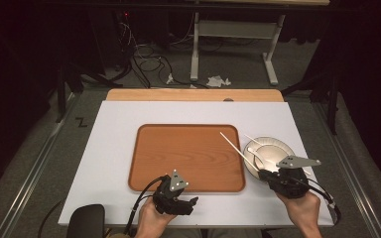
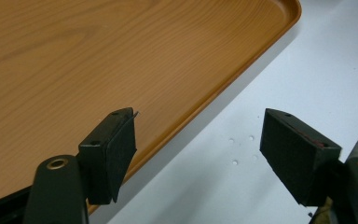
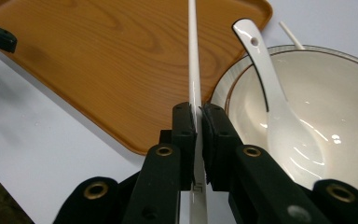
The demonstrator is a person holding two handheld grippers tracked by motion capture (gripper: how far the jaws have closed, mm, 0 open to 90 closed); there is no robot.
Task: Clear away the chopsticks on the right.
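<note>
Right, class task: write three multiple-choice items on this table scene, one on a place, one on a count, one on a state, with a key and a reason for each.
1. Where does the spoon lie?
A. on the tray
B. in the bowl
C. on the bare table

2. How many white chopsticks can be seen?
A. one
B. two
C. four

3. How does the left tool stand?
A. open, holding nothing
B. shut on the spoon
C. shut on the tray's rim

Key:
1 B, its scoop rests inside the bowl, beside the tray.
2 B, one chopstick is clamped in the right tool; a second chopstick pokes out behind the bowl.
3 A, the left tool has its jaws wide apart over the tray's edge.
</note>
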